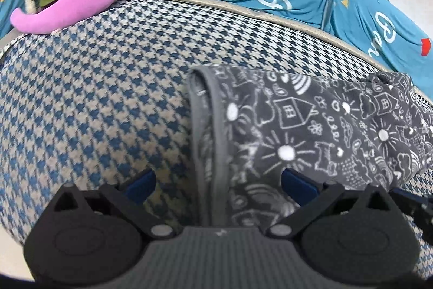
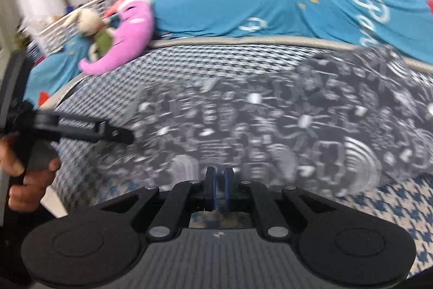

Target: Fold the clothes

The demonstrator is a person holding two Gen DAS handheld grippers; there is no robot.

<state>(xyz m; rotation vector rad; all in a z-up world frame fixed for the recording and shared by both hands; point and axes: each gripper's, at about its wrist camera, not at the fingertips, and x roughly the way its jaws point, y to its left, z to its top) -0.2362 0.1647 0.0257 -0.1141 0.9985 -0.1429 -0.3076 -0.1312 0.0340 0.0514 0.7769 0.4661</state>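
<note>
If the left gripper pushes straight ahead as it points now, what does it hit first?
Probably the grey doodle-print garment: its hemmed edge lies between the open fingers of the left gripper. Depth is uncertain.

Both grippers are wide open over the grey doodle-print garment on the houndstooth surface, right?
Not quite. The left gripper is wide open over the grey doodle-print garment, as the left wrist view shows. But the right gripper is shut, its blue pads together, as the right wrist view shows; whether cloth is pinched there is blurred. The garment does lie on the houndstooth surface.
</note>
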